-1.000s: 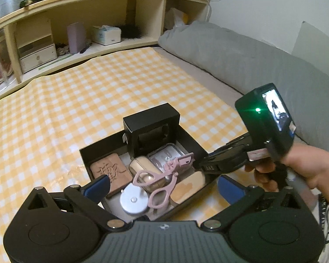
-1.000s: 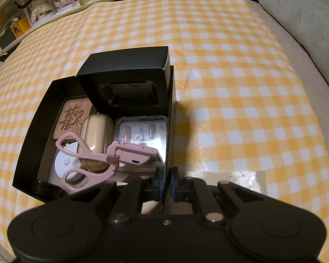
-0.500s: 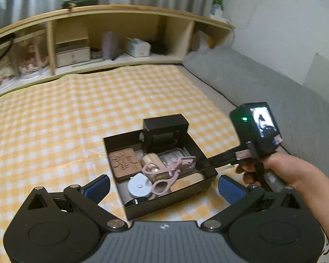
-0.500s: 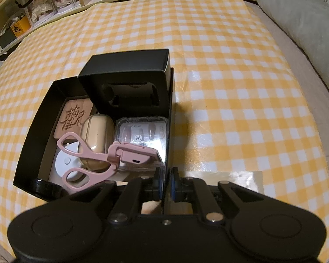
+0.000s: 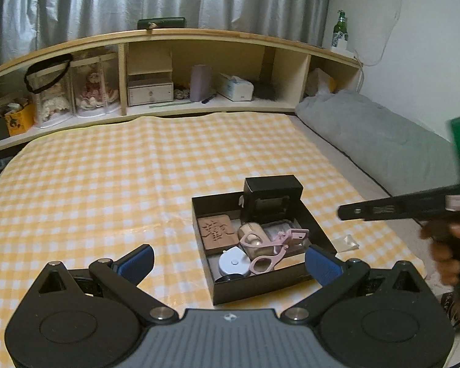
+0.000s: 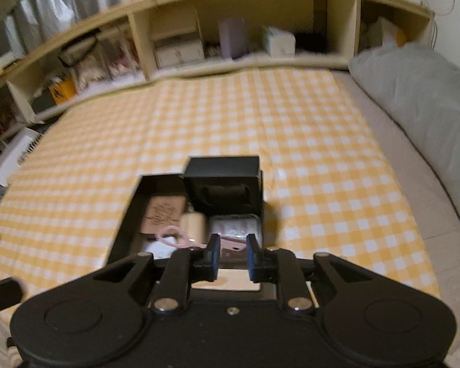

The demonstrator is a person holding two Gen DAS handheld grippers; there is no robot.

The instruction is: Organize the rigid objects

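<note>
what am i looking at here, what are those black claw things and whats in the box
No robot: a person holds a two-finger gripper in each hand, each with a camera looking along its fingers. The left gripper stands wide open and empty. The right gripper is opening, nothing between its pads; the left view shows it beside the box. On the yellow checked cloth sits a black tray holding a smaller black box, a brown carved block, a white disc and a pink eyelash curler.

right hand-held gripper [image 6: 232,256] — jaws opening, empty | above black tray [image 6: 125,214] — blurred
</note>
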